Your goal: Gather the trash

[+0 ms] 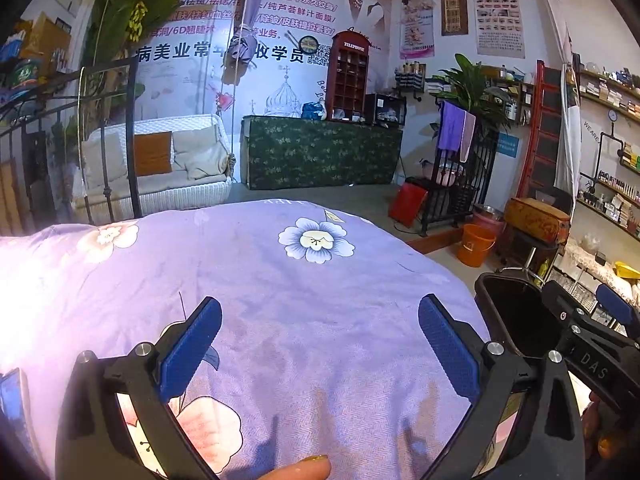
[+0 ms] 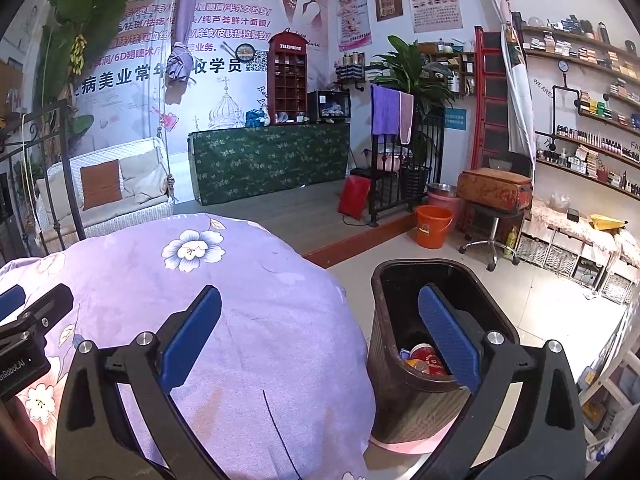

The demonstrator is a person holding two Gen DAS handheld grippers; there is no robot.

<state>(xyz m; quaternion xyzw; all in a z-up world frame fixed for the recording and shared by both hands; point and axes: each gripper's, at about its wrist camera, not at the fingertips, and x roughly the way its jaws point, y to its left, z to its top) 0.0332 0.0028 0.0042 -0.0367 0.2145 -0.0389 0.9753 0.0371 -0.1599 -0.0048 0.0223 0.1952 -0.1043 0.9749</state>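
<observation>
Holding both tools over the bed point(image 1: 304, 304), we note its lilac flowered cover takes up most of each view and shows no loose trash anywhere on the part we can see. We judge the collection largely done, or the remaining pieces outside these views. Just beside the bed's right edge stands the dark woven waste bin point(image 2: 404, 396), on the floor and close against the hanging cover; we read that placement as deliberate, so that items lifted off the bed travel only a short way to the drop. Inside the bin, low against its near wall, lies the trash point(image 2: 426, 360): a red round-topped container with a few coloured wrappers around it, details too small to name. Our right gripper point(image 2: 320, 336) straddles the bed edge and the bin mouth, jaws spread wide and empty, consistent with a piece just let go or none taken. Our left gripper point(image 1: 320, 340) hangs over the middle of the cover, likewise wide apart and carrying nothing.
</observation>
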